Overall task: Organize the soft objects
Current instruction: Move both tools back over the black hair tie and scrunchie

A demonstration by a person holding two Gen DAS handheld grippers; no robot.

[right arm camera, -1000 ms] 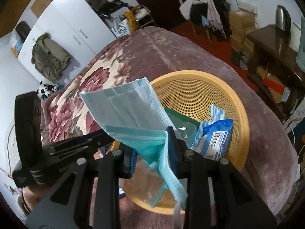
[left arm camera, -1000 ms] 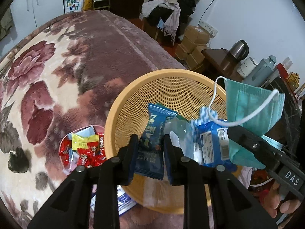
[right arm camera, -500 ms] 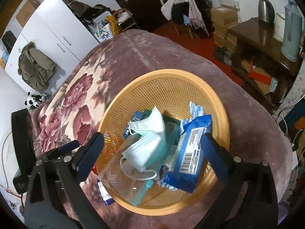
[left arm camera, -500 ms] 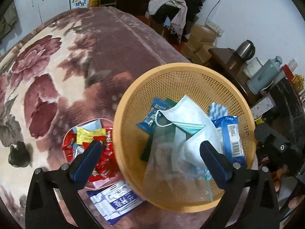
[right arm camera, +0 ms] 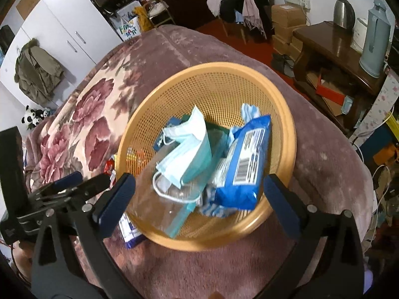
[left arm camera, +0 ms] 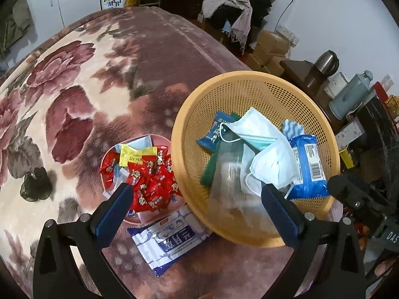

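An orange mesh basket [left arm camera: 249, 84] [right arm camera: 217, 92] sits on the flowered blanket. In it lie a light blue face mask [left arm camera: 269, 149] [right arm camera: 187, 147], a blue wipes pack [left arm camera: 308, 167] [right arm camera: 247, 162], a small blue snack pack [left arm camera: 214, 133], a dark green packet [left arm camera: 212, 167] and a clear plastic bag [left arm camera: 232, 194] [right arm camera: 162, 206]. My left gripper [left arm camera: 194, 206] is open and empty, held above the basket's near left rim. My right gripper [right arm camera: 197, 199] is open and empty above the basket's near side.
A pink dish of red and yellow candy packs [left arm camera: 144, 172] lies left of the basket. A white and blue tissue pack [left arm camera: 169, 239] [right arm camera: 129, 229] lies on the blanket in front. A wooden side table [right arm camera: 331, 47] with a kettle and flask stands right of the bed.
Both grippers opened and pulled back. The mask left the right gripper and the blue snack pack left the left one; both now lie in the basket.
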